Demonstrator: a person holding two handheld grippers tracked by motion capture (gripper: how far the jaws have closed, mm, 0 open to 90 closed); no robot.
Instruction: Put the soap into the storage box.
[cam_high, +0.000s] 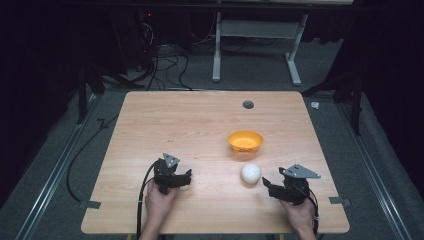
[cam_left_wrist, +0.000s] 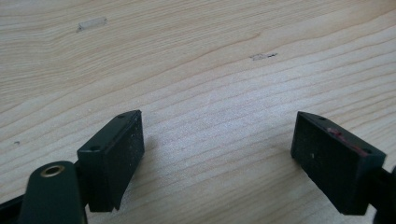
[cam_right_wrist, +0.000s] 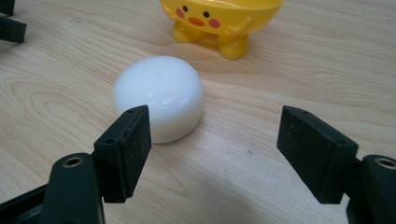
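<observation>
Left claw (cam_high: 186, 176): held low over the wooden surface (cam_high: 200, 125) at about 7 o'clock of its centre, jaws spread wide with bare wood between them in the left gripper view (cam_left_wrist: 219, 149). Holds nothing; no object near it.

White puck (cam_high: 250, 173): a smooth, rounded white piece lying flat on the surface, at about 4 o'clock of its centre. Untouched; seen close in the right gripper view (cam_right_wrist: 159, 102), just ahead of the near jaw and off toward its side rather than centred in the gap.

Yellow bowl (cam_high: 245, 140): chick-faced, on small feet, standing upright at 12 o'clock of the puck, near it but apart. Something pale yellow lies inside; too small to tell what.

Right claw (cam_high: 266, 183): at 4 o'clock of the puck, just beside it, jaws wide apart, gripping nothing (cam_right_wrist: 215, 154).

Progress, as judged: approach only. The puck is not yet grasped or lifted; if it is meant for the bowl, centring, closing, lifting and placing all remain.
</observation>
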